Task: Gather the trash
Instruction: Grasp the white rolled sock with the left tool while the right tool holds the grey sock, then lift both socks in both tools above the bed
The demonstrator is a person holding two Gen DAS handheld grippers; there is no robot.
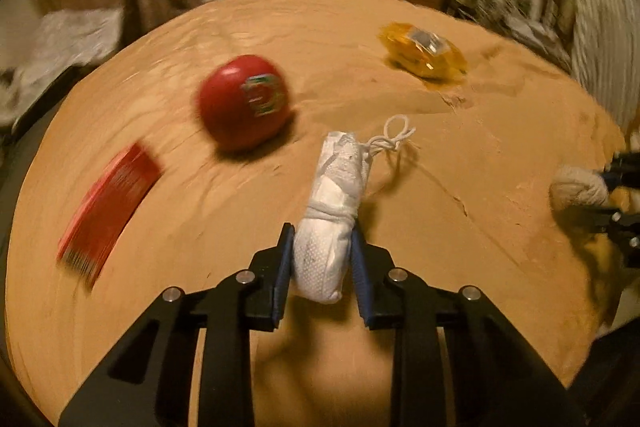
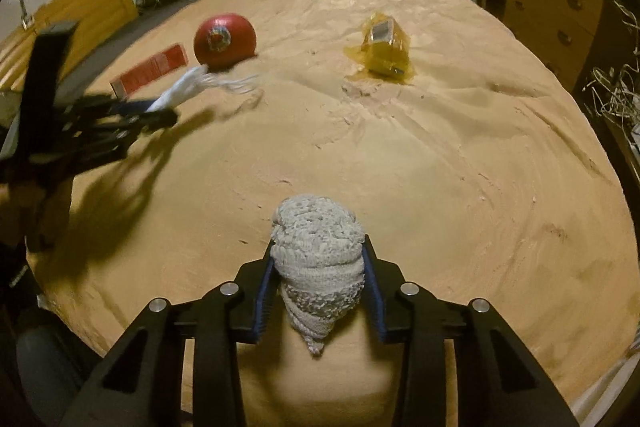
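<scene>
The left gripper [image 1: 322,263] is closed on a white mesh bundle [image 1: 334,215]; its blue pads press the lower end, and the rest sticks out ahead of the fingers, with a thin string loop at the far tip. The bundle looks light and soft, so it will squash and may slip; I think a hold near the tied waist is safer. The right gripper [image 2: 318,275] clamps a rolled grey knitted cloth [image 2: 318,247] by its middle, also soft and light. Farther ahead lie a red ball [image 1: 244,101], a red packet [image 1: 110,211] and a yellow wrapper [image 1: 424,53], thin and crinkly, on the tan bed cover [image 1: 460,155].
</scene>
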